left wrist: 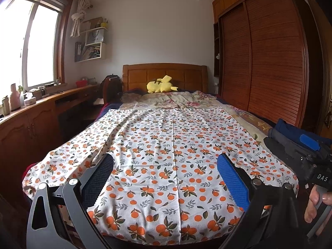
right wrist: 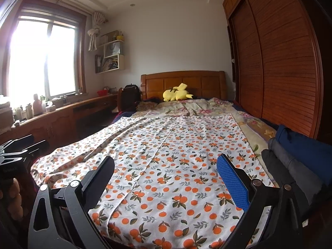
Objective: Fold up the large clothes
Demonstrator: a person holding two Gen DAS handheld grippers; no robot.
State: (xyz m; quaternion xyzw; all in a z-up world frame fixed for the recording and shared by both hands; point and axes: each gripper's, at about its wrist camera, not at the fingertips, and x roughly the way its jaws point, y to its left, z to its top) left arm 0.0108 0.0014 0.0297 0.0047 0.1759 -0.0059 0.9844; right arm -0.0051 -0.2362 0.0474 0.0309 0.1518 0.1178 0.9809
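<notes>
Bed: bed (left wrist: 249, 114) is running from the near edge back to a wooden headboard (left wrist: 165, 73), with a floral quilt (left wrist: 172, 100) lying across its far half.
Wardrobe: wardrobe (left wrist: 263, 58) with slatted wooden doors is standing along the right side of the bed.
Cloth: orange-print cloth (left wrist: 166, 145) is lying spread flat over the near half of the bed, its near hem hanging over the foot edge and its left side rumpled into long folds.
Surface: wooden surface (left wrist: 51, 98) under the window is carrying bottles and small clutter too small to make out.
Folded stack: dark folded clothes (right wrist: 294, 159) are sitting at the right edge of the bed, just beside the cloth, partly cut off by the frame.
Plush: yellow plush toy (left wrist: 160, 85) is lying against the headboard, well apart from both claws.
Left claw: left claw (left wrist: 166, 176) is hovering spread wide over the cloth's near end, gripping nothing; whether its fingertips are touching the fabric is hard to tell.
Right claw: right claw (right wrist: 166, 178) is likewise spread wide above the near end of the cloth, empty, with the cloth lying between and beyond its fingers.
Hand: hand (left wrist: 315, 203) is gripping the right claw's handle at the frame edge, mostly cut off.
</notes>
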